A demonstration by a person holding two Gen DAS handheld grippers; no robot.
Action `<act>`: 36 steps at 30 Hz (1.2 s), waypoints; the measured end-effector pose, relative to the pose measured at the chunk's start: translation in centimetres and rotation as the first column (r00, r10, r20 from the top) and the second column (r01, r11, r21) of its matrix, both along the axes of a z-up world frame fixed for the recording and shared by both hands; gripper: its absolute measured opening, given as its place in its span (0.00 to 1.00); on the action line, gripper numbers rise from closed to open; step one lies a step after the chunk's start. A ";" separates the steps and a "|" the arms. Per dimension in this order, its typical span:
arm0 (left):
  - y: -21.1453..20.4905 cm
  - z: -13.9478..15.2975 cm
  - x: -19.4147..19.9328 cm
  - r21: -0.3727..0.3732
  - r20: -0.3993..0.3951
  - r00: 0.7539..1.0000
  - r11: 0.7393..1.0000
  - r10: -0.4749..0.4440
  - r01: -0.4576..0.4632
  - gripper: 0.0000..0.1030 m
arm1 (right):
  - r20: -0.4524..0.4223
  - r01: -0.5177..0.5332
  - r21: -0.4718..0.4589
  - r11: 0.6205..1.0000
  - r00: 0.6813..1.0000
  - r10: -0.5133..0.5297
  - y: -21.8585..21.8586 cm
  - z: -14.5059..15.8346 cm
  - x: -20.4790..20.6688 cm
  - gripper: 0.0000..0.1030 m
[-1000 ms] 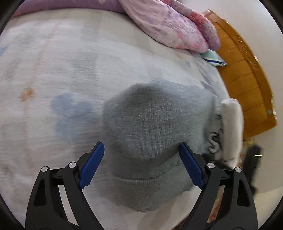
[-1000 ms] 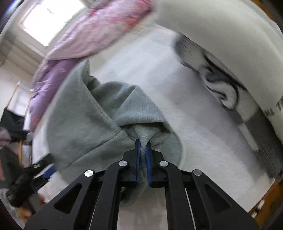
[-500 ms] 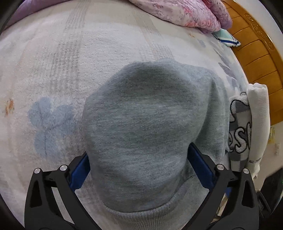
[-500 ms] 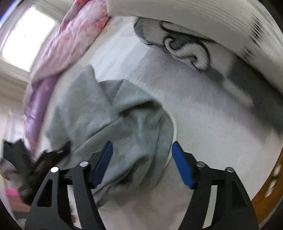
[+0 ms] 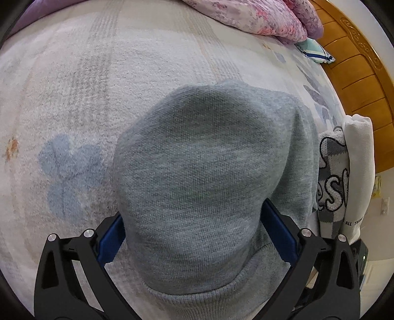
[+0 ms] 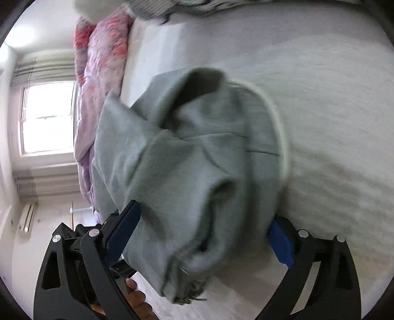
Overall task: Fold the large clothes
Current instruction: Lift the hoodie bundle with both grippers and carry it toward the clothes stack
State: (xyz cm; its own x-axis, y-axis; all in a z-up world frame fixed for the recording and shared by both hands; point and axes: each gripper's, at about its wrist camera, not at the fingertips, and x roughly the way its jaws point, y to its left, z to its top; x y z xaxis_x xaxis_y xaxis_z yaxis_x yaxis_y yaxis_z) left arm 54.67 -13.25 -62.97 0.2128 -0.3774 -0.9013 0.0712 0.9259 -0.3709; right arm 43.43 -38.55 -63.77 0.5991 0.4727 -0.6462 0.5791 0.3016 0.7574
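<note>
Grey sweatshirt [image 5: 197, 172] is seen bunched in a rounded heap on the bed [image 5: 73, 86], ribbed hem toward the camera in the left wrist view; in the right wrist view [image 6: 197, 160] it is creased and partly blurred. Left claw [image 5: 194, 233] is spread wide, blue pads [image 5: 109, 242] on either side of the heap, nothing clamped. Right claw [image 6: 202, 236] is likewise spread, fabric bulging between the pads; contact with the pads cannot be told. A folded white garment with grey-black lettering [image 5: 344, 177] is seen just beside the sweatshirt, at the bed's edge. A pink floral quilt [image 5: 258, 17] is piled at the far side of the bed, well apart from the heap. A wooden bed frame [image 5: 357, 81] is seen beyond it. A bright window [image 6: 46, 118] is visible in the right wrist view.
</note>
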 end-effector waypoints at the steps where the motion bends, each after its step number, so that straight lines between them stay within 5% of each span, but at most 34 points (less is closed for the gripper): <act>1: 0.0 0.0 0.0 0.002 -0.001 1.000 1.000 0.004 -0.004 0.95 | 0.001 -0.003 -0.005 1.000 1.000 0.003 0.0 -0.1 0.6 0.89; 4: -0.2 0.3 0.0 0.013 0.002 1.000 1.000 0.014 -0.014 0.91 | 0.011 -0.020 -0.039 0.999 1.000 0.021 0.4 -0.2 1.7 0.84; 9: -0.2 1.3 -0.7 0.040 0.044 0.999 0.999 0.020 -0.022 0.75 | 0.028 -0.138 -0.143 0.980 0.989 0.143 1.4 1.5 3.2 0.35; 11: -0.1 2.0 -1.1 0.040 0.064 0.997 0.998 0.038 -0.040 0.70 | 0.021 -0.223 -0.251 0.942 0.972 0.235 2.0 3.4 4.0 0.28; 17: 0.1 5.9 -2.2 -0.020 0.116 0.986 0.993 0.120 -0.118 0.66 | 0.103 -0.305 -0.410 0.859 0.921 0.376 2.0 9.6 3.6 0.24; 23: -2.8 15.3 -5.2 -0.089 0.302 0.933 0.980 0.195 -0.176 0.66 | 0.251 -0.292 -0.500 0.816 0.852 0.459 -1.1 17.6 3.7 0.23; 29: -11.5 23.2 -7.7 -0.177 0.454 0.867 0.975 0.205 -0.138 0.66 | 0.381 -0.196 -0.569 0.799 0.798 0.467 -9.6 25.7 2.2 0.23; 36: -25.0 25.5 -7.0 -0.221 0.544 0.828 0.975 0.132 -0.011 0.67 | 0.413 -0.072 -0.611 0.788 0.821 0.395 -21.7 27.7 1.3 0.24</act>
